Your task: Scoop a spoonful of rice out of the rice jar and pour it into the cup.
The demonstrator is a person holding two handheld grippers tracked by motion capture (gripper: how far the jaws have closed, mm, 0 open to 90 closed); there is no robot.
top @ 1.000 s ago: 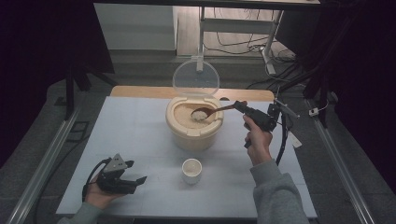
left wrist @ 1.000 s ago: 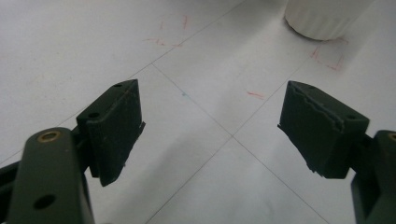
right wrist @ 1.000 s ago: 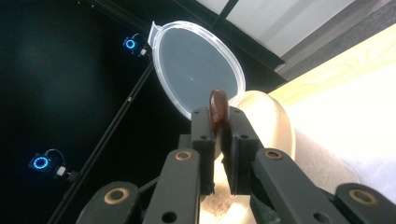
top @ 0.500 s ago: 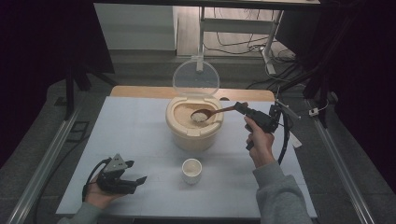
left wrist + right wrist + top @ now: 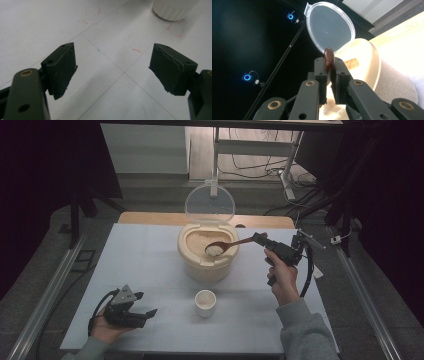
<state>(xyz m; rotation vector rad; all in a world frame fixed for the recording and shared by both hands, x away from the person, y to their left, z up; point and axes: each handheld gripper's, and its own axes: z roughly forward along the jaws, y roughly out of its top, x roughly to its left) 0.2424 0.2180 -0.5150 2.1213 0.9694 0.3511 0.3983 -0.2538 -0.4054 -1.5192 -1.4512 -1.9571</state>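
Now the right gripper pinches a dark brown wooden spoon, its bowl heaped with white rice, just above the beige rice container; nearer than the container, the left gripper rests spread on the tabletop.

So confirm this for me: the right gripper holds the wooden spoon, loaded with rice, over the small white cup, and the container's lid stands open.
Not quite. In the high view the spoon, clamped in the right gripper, holds its rice over the open beige container, not over the small white cup, which stands nearer the person. The lid does stand open.
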